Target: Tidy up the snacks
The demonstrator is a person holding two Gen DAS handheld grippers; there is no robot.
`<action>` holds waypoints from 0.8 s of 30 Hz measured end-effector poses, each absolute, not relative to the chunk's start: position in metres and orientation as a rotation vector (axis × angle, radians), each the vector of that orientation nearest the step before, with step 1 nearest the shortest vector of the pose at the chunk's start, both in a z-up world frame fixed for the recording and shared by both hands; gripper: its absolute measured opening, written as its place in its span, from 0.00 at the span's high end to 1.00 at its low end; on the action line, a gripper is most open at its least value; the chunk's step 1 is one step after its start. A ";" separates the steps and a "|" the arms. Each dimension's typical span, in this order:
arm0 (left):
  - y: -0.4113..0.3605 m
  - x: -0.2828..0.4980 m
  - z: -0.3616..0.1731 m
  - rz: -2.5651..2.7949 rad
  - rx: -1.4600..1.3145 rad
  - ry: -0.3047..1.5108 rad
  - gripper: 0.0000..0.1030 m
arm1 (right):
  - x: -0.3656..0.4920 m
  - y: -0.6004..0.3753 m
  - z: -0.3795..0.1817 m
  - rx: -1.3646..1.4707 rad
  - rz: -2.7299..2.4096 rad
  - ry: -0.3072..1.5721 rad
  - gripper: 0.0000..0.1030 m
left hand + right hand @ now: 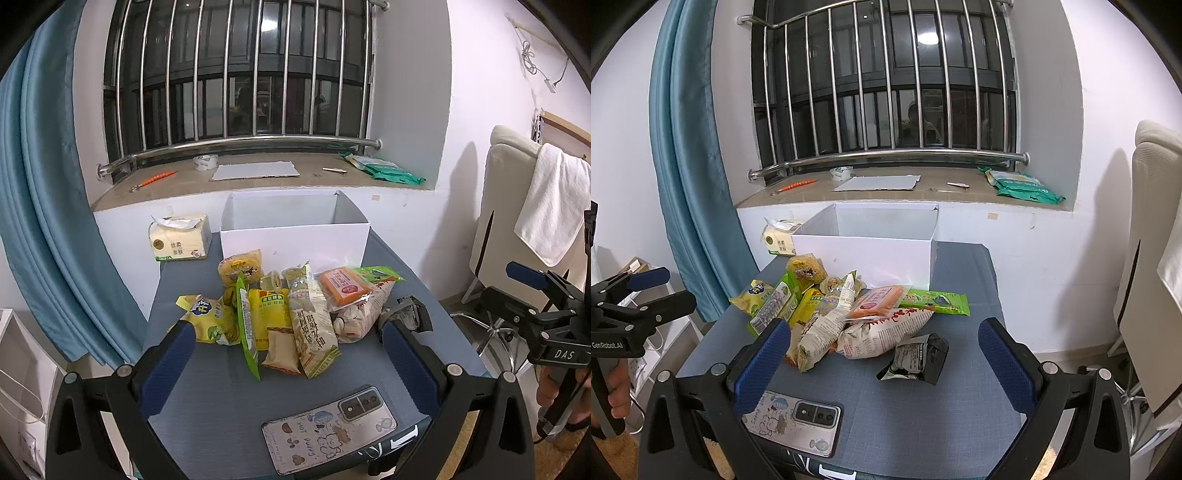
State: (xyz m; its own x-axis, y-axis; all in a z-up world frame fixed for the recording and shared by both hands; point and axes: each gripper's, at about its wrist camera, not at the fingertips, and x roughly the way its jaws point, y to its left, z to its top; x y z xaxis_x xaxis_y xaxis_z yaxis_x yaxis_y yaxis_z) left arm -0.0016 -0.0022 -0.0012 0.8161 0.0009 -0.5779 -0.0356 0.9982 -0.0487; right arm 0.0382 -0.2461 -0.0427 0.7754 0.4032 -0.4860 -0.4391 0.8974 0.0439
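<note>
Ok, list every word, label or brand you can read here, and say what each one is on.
"DAS": right hand-held gripper, on its body, seen from the left wrist view.
"GenRobot.AI": left hand-held gripper, on its body, seen from the right wrist view.
"HOT DAWGS": phone case, hand-drawn and only roughly legible.
Tissue pack and snack packets: printed Chinese characters, too small or blurred to read.

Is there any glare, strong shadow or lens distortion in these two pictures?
Left wrist view: fisheye bends the window bars; the chair casts a dark shadow on the wall. Right wrist view: a lamp reflection glares in the dark glass; black corners frame the picture.
</note>
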 end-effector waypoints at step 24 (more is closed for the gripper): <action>-0.003 -0.003 -0.004 0.012 -0.059 0.623 0.00 | 0.037 -0.247 -0.048 -0.073 0.461 0.521 0.00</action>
State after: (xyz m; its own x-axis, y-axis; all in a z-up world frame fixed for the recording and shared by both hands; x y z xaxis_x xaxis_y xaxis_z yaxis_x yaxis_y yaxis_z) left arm -0.0031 -0.0029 -0.0040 0.8121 -0.0067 -0.5835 -0.0290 0.9982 -0.0519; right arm 0.0372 -0.2467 -0.0478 0.7679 0.4060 -0.4955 -0.4426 0.8954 0.0477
